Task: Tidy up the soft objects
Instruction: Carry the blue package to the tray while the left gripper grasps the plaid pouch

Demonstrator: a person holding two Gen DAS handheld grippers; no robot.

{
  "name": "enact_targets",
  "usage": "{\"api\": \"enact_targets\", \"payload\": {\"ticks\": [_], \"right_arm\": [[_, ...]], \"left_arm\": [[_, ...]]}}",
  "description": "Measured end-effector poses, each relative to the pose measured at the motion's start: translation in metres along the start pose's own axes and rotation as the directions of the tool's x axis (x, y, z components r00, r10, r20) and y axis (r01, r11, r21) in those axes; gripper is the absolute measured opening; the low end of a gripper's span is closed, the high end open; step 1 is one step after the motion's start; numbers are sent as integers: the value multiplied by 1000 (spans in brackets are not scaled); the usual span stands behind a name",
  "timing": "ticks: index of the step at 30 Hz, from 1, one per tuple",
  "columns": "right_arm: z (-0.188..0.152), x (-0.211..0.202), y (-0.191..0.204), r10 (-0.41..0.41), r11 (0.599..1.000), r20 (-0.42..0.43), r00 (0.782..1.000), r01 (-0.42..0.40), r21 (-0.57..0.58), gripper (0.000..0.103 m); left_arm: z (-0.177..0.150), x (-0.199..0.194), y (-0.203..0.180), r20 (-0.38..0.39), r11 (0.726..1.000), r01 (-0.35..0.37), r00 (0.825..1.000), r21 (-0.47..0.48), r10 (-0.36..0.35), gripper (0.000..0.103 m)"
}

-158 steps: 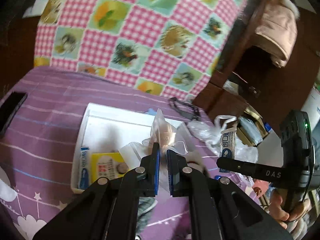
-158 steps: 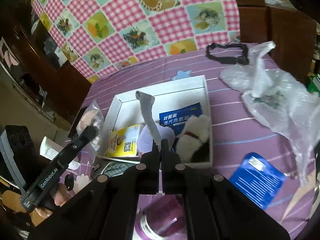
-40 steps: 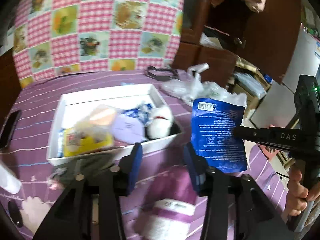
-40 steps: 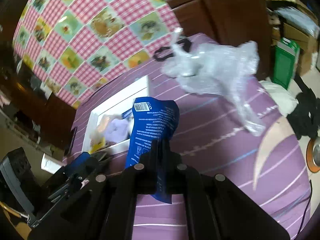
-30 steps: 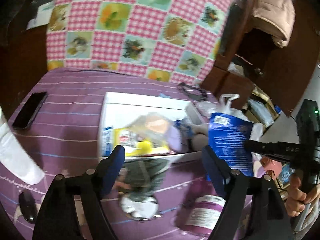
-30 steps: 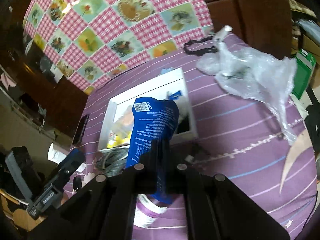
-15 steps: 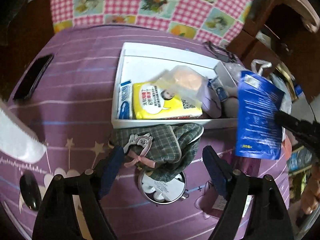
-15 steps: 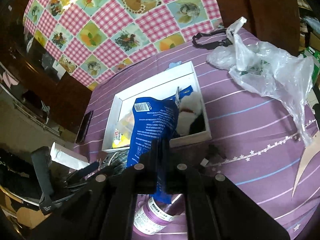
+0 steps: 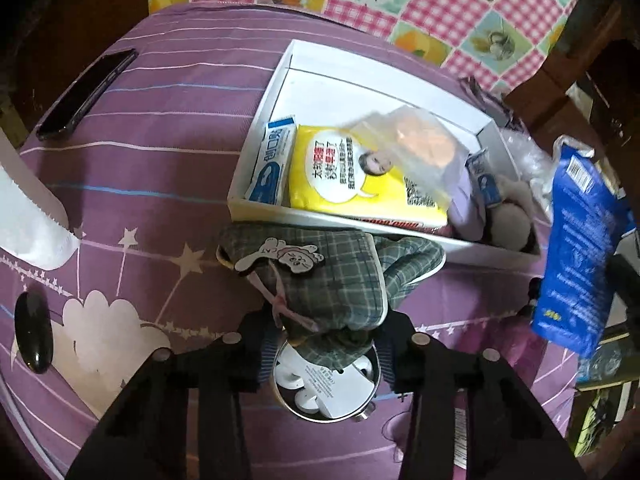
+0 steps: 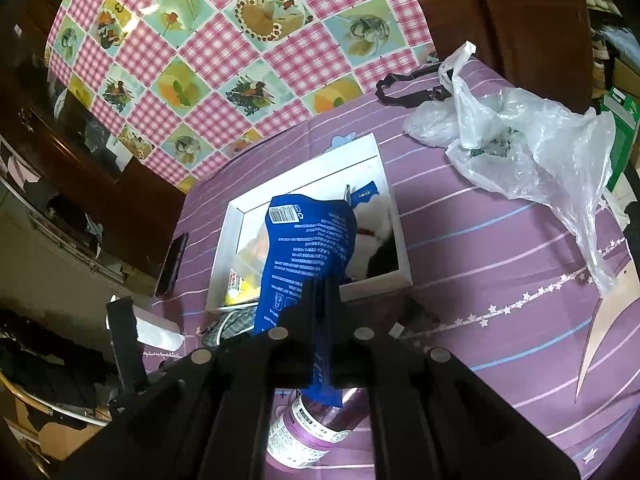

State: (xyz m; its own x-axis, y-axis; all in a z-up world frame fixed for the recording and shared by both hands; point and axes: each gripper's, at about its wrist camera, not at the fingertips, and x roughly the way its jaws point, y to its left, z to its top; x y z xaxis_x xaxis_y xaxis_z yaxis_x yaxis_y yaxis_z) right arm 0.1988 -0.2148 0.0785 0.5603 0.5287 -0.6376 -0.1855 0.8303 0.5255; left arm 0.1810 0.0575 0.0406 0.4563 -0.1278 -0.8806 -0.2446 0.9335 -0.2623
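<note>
A white box (image 9: 264, 104) on the purple bedspread holds a yellow packet (image 9: 344, 176), a clear bag with a peach item (image 9: 416, 148), a blue-white pack (image 9: 272, 160) and a white plush (image 9: 508, 224). A green plaid pouch (image 9: 332, 276) with a bunny tag lies in front of the box. My left gripper (image 9: 324, 354) is open around the pouch's near end. My right gripper (image 10: 320, 300) is shut on a blue packet (image 10: 304, 248) and holds it upright above the box (image 10: 384, 168); the packet also shows in the left wrist view (image 9: 576, 248).
A round tin with white items (image 9: 328, 384) lies under the pouch. A phone (image 9: 84, 92) and a white sheet (image 9: 28, 216) lie at the left. A crumpled plastic bag (image 10: 532, 148), a black strap (image 10: 408, 88) and a purple bottle (image 10: 316, 428) are on the bedspread.
My left gripper has dropped closer to the plaid pouch, which now lies between its fingers. My right gripper still holds the blue packet, carried nearer the box.
</note>
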Motion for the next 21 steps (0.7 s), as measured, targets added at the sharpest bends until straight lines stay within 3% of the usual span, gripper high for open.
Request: {"api": "enact_targets", "payload": {"ticks": [11,21], "right_arm": [[-3,6,3,-1,1000,-15,1000,1,-6,5],[-2,-3,11,15,999,6,1000,-15,-29,5]], "left_arm": [[0,-39,-8,85,999,-12,996,38,9,37],[0,-92,-24,247,990,64,965,124,-93,37]]}}
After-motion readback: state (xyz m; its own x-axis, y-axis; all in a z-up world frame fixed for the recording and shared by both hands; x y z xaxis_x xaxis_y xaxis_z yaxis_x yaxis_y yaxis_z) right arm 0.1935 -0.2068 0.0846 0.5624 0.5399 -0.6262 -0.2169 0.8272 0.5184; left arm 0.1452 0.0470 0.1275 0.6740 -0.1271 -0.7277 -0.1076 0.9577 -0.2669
